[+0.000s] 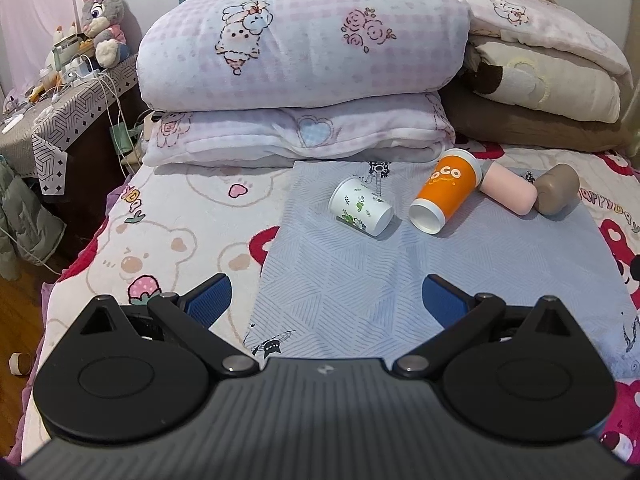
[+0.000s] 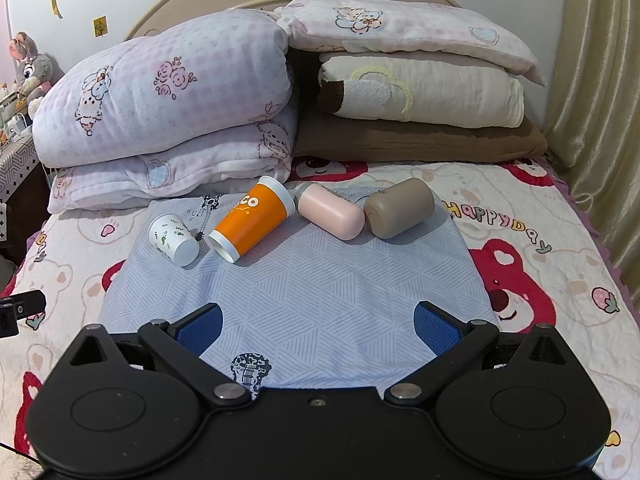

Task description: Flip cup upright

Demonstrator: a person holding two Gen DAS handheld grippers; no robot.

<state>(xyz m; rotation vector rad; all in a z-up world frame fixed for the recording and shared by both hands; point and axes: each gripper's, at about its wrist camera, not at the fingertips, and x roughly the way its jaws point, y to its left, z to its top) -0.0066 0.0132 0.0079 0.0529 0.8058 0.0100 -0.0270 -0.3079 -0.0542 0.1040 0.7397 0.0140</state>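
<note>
Evidently nothing is begun: both the left gripper (image 1: 326, 302) and right gripper (image 2: 318, 326) hover spread wide and empty, well short of the cups lying toppled on the blue cloth (image 2: 320, 280), so reaching one, perhaps the orange cup (image 2: 253, 221), comes next.

Both wrists face cups (image 1: 400, 204) afar

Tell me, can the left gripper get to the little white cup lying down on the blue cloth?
Probably yes. The left gripper is open, and only bare blue cloth lies between it and the white cup. The orange cup lies apart, to the white cup's right.
</note>
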